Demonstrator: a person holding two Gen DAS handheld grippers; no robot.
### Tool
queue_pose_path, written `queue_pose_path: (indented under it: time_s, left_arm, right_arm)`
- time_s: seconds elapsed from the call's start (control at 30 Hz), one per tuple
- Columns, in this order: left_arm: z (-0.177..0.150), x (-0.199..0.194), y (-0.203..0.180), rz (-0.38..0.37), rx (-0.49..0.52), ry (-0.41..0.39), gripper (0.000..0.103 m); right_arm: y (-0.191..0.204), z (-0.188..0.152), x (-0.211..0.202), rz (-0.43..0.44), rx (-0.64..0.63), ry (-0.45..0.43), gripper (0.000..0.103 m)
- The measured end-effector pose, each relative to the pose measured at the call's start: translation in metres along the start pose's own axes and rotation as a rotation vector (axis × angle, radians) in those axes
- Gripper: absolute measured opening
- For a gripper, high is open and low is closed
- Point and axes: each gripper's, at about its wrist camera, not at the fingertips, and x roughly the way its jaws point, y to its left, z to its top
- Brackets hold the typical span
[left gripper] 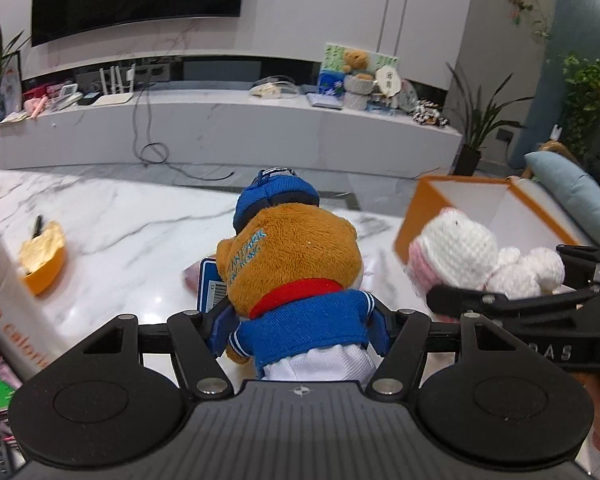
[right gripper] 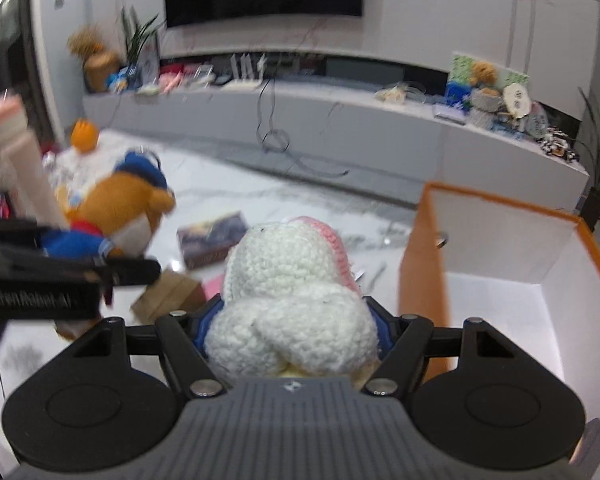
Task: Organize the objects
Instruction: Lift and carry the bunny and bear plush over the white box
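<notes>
With my left gripper (left gripper: 300, 320) clamping the brown plush bear in blue clothes (left gripper: 296, 276), my right gripper (right gripper: 292, 320) squeezes the white crocheted doll (right gripper: 288, 300) beside the open orange cardboard box (right gripper: 424, 248).

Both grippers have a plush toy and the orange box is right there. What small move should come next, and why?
Probably carry the right gripper over the orange box first. It is shut on the white crocheted toy, the box stands open just to its right, and looks empty. The left gripper, shut on the teddy bear, sits farther away.
</notes>
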Motion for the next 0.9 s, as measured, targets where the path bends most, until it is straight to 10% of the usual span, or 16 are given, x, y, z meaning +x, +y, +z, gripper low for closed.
queue_pose_path:
  time_s: [0.9]
  left_arm:
    - [0.021, 0.033, -0.111, -0.162, 0.099, -0.068, 0.075]
  right_arm:
    - [-0.112, 0.006, -0.05, -0.138, 0.244, -0.113, 0.072]
